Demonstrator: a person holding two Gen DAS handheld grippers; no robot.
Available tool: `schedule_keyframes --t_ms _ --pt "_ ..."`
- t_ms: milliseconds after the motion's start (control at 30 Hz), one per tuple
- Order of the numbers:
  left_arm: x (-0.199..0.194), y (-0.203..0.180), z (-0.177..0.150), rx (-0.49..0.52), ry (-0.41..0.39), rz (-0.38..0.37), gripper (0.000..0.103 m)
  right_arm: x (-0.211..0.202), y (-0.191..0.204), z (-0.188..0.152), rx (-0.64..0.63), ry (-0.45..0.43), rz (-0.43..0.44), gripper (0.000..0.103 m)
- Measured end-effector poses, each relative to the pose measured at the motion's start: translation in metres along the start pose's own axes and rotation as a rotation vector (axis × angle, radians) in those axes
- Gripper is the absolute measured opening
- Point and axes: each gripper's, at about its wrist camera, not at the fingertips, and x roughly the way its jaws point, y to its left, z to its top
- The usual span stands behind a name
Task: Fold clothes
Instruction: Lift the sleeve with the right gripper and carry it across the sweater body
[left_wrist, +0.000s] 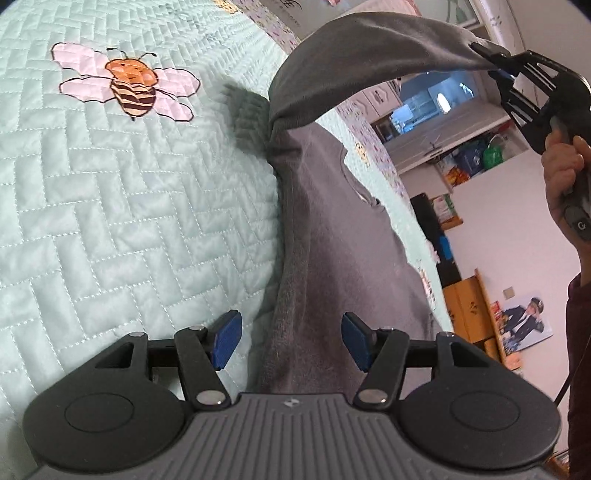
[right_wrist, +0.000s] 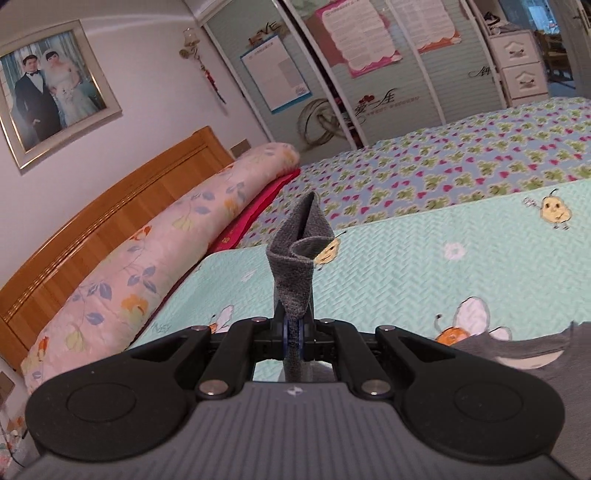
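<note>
A grey garment (left_wrist: 325, 236) lies on the mint quilted bedspread (left_wrist: 129, 206). My left gripper (left_wrist: 290, 338) is open just above the garment's near part, its blue pads on either side of the cloth and apart from it. My right gripper (left_wrist: 495, 61) is shut on the garment's sleeve (left_wrist: 369, 51) and holds it lifted in an arc over the bed. In the right wrist view the right gripper (right_wrist: 294, 334) pinches a grey cloth end (right_wrist: 301, 251) that sticks up past the pads; more grey cloth (right_wrist: 535, 350) lies lower right.
A bee patch (left_wrist: 127, 83) is on the bedspread to the left. A long floral bolster (right_wrist: 147, 254) and wooden headboard (right_wrist: 110, 221) line the far bed side. A heart-patterned sheet (right_wrist: 443, 158) lies beyond. Wardrobe doors (right_wrist: 369, 74) stand behind.
</note>
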Motion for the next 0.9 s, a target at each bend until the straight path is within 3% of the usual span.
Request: schedule_keyframes --t_ms 33,67,133,367,500,567,900 --pt "-0.001 -0.001 -0.001 0.007 0.006 -0.006 0.057 -0.001 -0.003 0.0 0.004 -0.008 -0.001 0.004" --pt "-0.001 -0.002 -0.003 0.015 0.013 -0.01 0.045 -0.003 -0.006 0.001 0.008 -0.016 -0.003 0.004" --pt "0.004 -0.004 -0.004 0.037 0.031 0.006 0.033 -0.005 -0.012 0.002 0.016 -0.031 -0.006 0.004" --pt "0.008 -0.013 -0.005 0.091 0.032 0.04 0.021 -0.008 -0.024 0.005 0.024 -0.075 -0.028 0.004" --pt "0.006 -0.023 -0.008 0.158 0.034 0.091 0.021 -0.014 -0.027 0.007 0.025 -0.095 -0.037 0.004" --pt "0.007 -0.027 -0.011 0.181 0.04 0.117 0.026 -0.017 -0.029 0.007 0.02 -0.098 -0.037 0.004" --pt "0.012 -0.034 -0.012 0.181 0.052 0.165 0.034 -0.025 -0.037 0.001 -0.002 -0.079 -0.018 0.004"
